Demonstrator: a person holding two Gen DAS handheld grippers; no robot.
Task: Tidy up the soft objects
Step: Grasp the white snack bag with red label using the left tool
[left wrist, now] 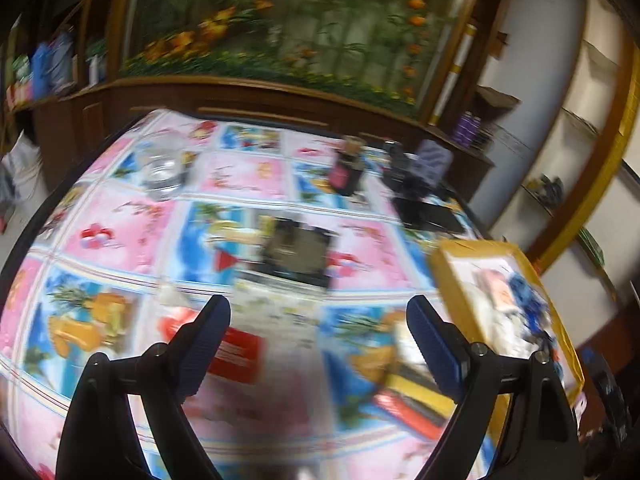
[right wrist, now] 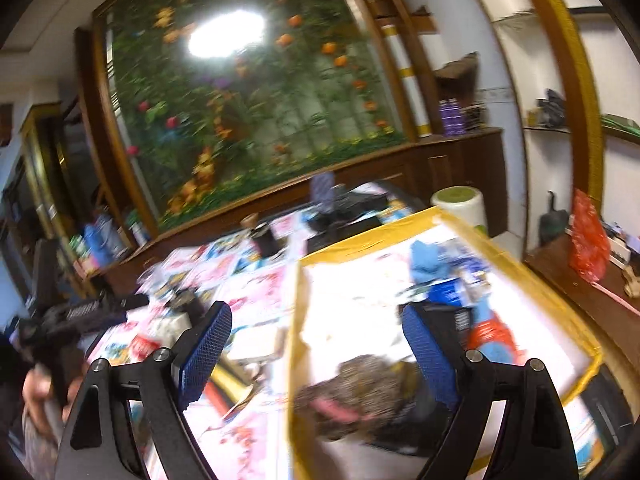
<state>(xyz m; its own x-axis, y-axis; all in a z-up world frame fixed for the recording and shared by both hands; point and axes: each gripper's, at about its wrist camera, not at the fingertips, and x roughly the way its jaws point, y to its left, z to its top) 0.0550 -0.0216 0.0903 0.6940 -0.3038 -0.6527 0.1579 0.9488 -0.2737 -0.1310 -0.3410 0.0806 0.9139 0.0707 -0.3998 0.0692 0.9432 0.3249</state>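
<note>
Left gripper [left wrist: 318, 312]: jaws wide, nothing held, over patterned tablecloth [left wrist: 132, 220]. Right gripper [right wrist: 316, 320]: jaws wide, nothing held, over yellow-rimmed box [right wrist: 520, 276], frame right. Box held blue cloth [right wrist: 426, 260] upper centre, speckled brown soft item [right wrist: 360, 380] lower centre. Red packet [left wrist: 240, 354] lower left, lettering blurred, unreadable. Glass jar [left wrist: 162, 168] upper left.

box [left wrist: 444, 264] right of tablecloth [left wrist: 240, 184], soft toys [right wrist: 360, 384] inside

Floral mural [right wrist: 248, 112] above dark wood cabinets [right wrist: 460, 168], white shelved wall [right wrist: 556, 92]
</note>
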